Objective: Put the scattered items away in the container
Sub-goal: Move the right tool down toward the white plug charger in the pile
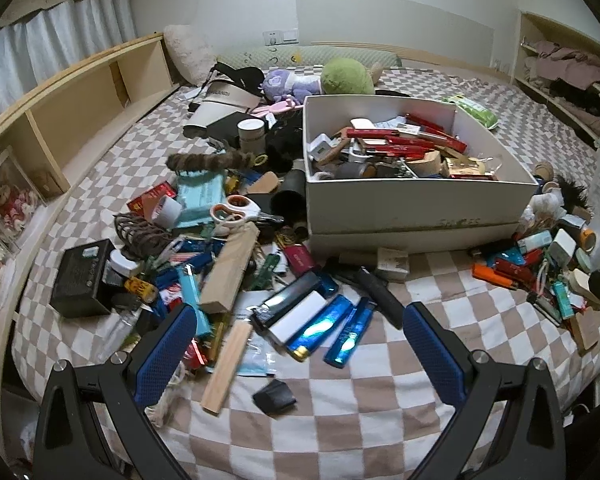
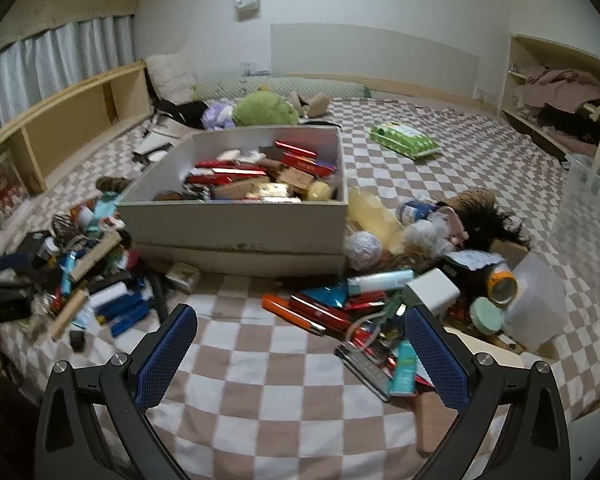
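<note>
A white box [image 1: 416, 204] [image 2: 236, 216] sits mid-bed, part filled with red packets and other small items. Left of it lies a heap: scissors [image 1: 236, 210], a wooden block [image 1: 230, 268], a black box [image 1: 82, 278], blue lighters [image 1: 332, 330]. My left gripper [image 1: 300, 320] hangs open just above the lighters, nothing between its fingers. A second heap lies right of the box: an orange lighter [image 2: 292, 314], a white cube [image 2: 432, 292], a tape roll [image 2: 502, 286]. My right gripper [image 2: 300, 320] is open over bare checked sheet, its right finger by that heap's edge.
The checked sheet [image 2: 284, 392] covers the bed. Plush toys [image 1: 340, 76] and a bag lie behind the box, a green wipes pack [image 2: 404, 138] at the far right. A wooden shelf [image 1: 80, 100] runs along the left, an open closet [image 2: 556, 96] at the right.
</note>
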Demonstrator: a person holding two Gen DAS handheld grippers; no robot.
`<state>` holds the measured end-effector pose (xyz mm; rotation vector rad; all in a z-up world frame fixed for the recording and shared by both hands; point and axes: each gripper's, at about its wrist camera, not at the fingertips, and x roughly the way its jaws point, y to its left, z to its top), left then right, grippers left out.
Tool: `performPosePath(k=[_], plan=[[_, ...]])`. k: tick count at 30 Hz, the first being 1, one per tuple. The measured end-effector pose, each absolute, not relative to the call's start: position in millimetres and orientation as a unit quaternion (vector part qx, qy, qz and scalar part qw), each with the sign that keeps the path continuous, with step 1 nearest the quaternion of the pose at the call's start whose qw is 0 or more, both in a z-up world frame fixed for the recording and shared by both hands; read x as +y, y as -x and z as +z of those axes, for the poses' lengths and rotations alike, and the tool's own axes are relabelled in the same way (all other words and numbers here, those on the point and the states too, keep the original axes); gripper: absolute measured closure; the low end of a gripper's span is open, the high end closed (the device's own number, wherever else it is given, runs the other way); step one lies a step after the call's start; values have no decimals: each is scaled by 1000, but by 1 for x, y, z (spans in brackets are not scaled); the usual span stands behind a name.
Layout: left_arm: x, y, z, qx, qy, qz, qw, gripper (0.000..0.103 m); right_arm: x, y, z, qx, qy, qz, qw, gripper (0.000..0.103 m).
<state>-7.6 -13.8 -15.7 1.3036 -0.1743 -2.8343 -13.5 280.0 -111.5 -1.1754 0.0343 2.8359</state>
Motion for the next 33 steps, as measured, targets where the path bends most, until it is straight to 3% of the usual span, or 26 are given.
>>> performPosePath(k=[12, 22, 28, 33], plan=[[-24, 21, 6, -128, -413, -902, -16, 0, 318, 18, -124, 69, 438, 896, 23, 0], [-42, 42, -12, -154, -458, -874, -47, 0, 384, 23, -106, 95, 446, 881, 128, 0], [-48, 48, -20, -149, -470, -868, -54, 0, 402, 50, -119, 65, 482, 867, 106, 0], [-59, 52, -22, -138, -476, -867, -56, 0, 397, 78, -142, -14, 502, 863, 55, 0]])
